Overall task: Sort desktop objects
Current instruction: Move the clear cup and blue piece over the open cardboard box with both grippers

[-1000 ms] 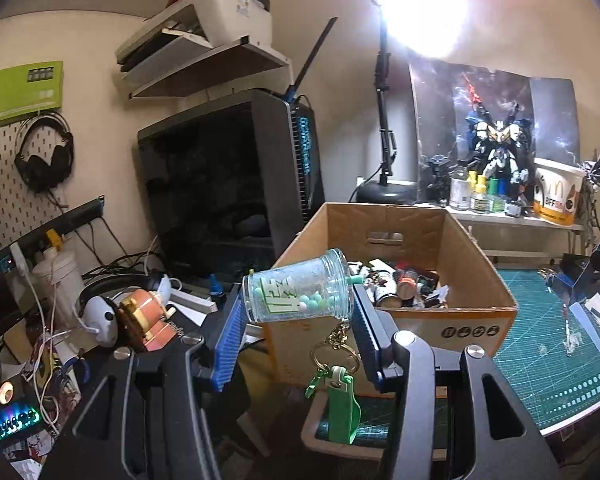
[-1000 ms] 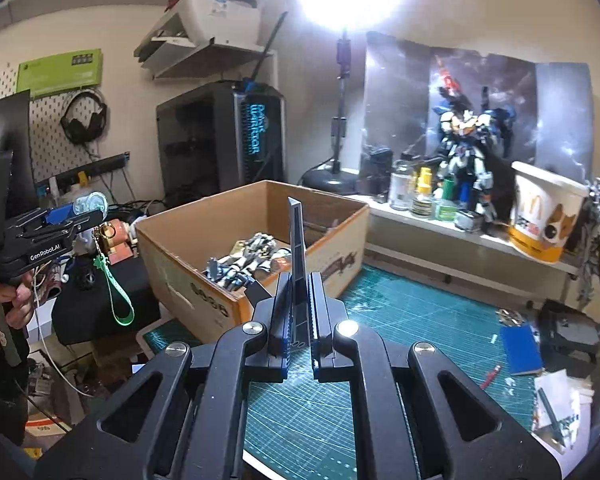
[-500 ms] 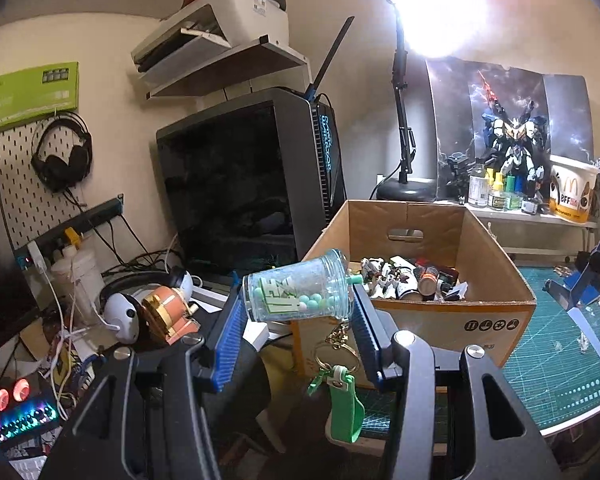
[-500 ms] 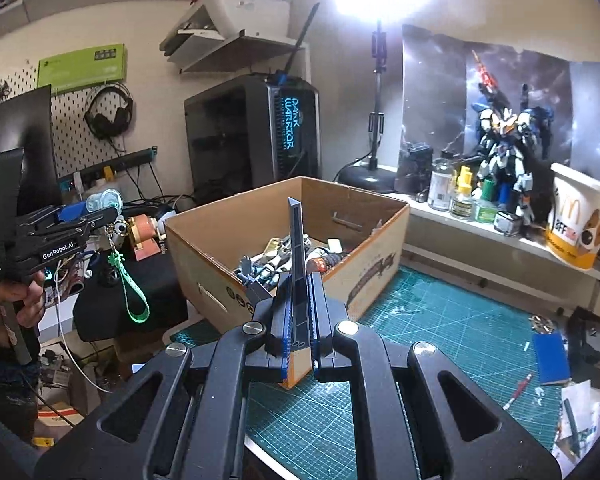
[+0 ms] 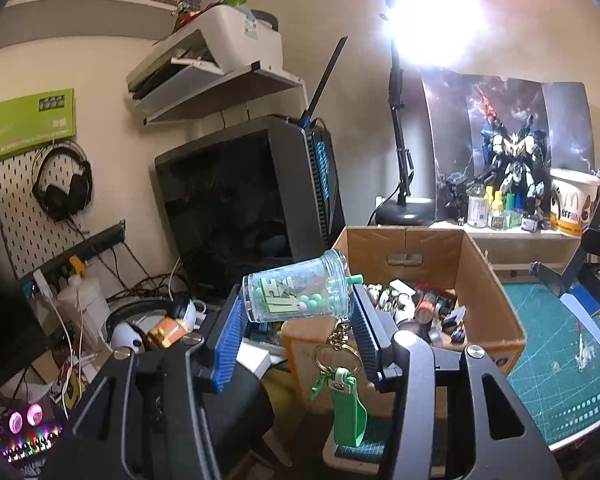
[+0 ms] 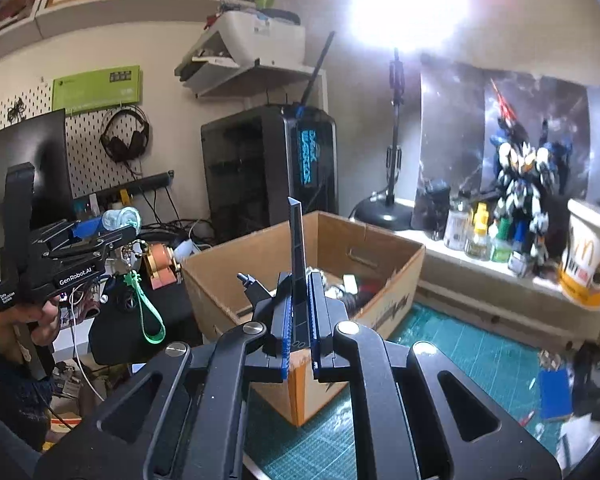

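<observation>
Cluttered hobby desk, as we catalogued it: a green cutting mat [image 6: 452, 364] covered the right part of the desk, bare and open in front of the cardboard box [image 5: 476, 264], with scattered small items at its far right edge. We found the box open-topped and part-filled with small model parts, its near corner hanging over the mat's rounded front edge in the right wrist view. Behind it we noted a dark PC tower [image 5: 252, 196], a desk lamp [image 5: 400, 140] glaring overhead, and a low ledge carrying paint bottles, a robot model [image 5: 512, 160] and a paper tub [image 5: 572, 200]. To the left we recorded tangled cables, headphones and a pegboard, leaving little free room on that side. Item one: the left gripper [image 5: 296, 300] held a clear miniature cup keychain [image 5: 296, 292] pinched between its blue pads, jaws at a middling width, raised beside the box's near left corner and not over its opening. The cup lay on its side, long axis running across the jaws, lid and mint straw stub pointing right toward the box; its ring and green strap [image 5: 348, 408] hung straight down. Item two: the right gripper [image 6: 300, 308] was clamped narrowly on a thin dark blade-shaped model piece [image 6: 296, 248], upright, its long axis vertical, tip pointing up, in front of the box. A hand [image 6: 40, 320] gripped the left tool's handle.
</observation>
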A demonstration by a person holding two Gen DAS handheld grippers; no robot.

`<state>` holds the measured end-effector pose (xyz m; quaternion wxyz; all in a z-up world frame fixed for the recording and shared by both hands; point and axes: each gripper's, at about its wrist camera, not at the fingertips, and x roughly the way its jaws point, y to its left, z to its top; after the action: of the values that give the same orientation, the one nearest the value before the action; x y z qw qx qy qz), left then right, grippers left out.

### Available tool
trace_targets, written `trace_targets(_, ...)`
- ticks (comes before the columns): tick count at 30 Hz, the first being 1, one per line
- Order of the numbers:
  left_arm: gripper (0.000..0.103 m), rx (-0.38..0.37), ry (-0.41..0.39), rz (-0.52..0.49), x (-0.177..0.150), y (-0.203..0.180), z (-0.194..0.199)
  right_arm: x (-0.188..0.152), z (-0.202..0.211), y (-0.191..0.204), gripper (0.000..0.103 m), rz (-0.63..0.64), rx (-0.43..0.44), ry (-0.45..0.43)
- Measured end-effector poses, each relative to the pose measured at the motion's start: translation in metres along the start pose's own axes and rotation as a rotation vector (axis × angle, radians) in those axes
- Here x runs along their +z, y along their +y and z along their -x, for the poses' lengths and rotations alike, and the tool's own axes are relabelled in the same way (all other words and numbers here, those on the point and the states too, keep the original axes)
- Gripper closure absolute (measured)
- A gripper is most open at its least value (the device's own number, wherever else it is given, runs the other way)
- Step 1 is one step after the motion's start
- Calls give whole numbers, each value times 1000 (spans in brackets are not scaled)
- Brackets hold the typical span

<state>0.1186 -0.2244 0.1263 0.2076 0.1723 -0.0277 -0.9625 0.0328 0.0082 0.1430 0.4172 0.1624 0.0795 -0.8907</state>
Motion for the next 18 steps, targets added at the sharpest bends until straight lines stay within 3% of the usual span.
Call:
trace_targets(8,52,-35,-18,-12,38,-17,-16,38,-13,-3,96,36,-7,-32)
trace_targets(18,52,-59,21,-32,67,-43,-71,80,-57,-25,96,44,-6,-34)
